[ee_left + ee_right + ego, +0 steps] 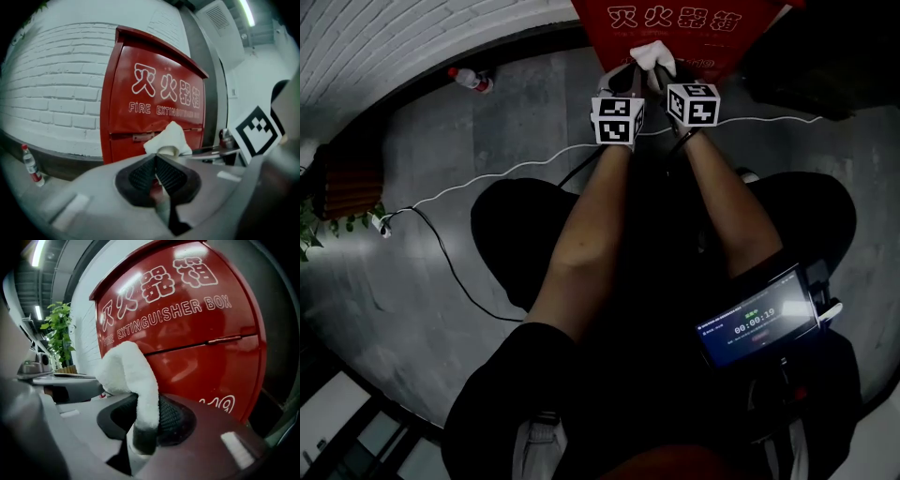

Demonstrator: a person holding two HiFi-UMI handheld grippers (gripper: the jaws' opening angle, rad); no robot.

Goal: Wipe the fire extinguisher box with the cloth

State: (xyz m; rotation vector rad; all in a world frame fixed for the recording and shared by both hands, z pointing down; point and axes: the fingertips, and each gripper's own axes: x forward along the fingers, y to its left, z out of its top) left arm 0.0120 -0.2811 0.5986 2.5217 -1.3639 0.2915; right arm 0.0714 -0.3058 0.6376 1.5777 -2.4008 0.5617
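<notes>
The red fire extinguisher box [675, 26] stands against the wall ahead, white lettering on its door [154, 93] [197, 310]. My right gripper [145, 420] is shut on a white cloth [130, 373], which sticks up out of the jaws a little short of the box front. In the head view the cloth [654, 56] shows just above the right gripper [664, 77]. My left gripper [156, 174] is close beside it on the left, pads pressed together with nothing between them. From the left gripper view the cloth [168, 139] hangs in front of the box's lower door.
A plastic bottle [471, 80] [30, 165] stands on the floor left of the box by the white brick wall [56, 93]. A white cable [487, 176] runs across the grey floor. A potted plant [58, 333] is off to the left. A device with a lit screen [757, 323] hangs at the person's waist.
</notes>
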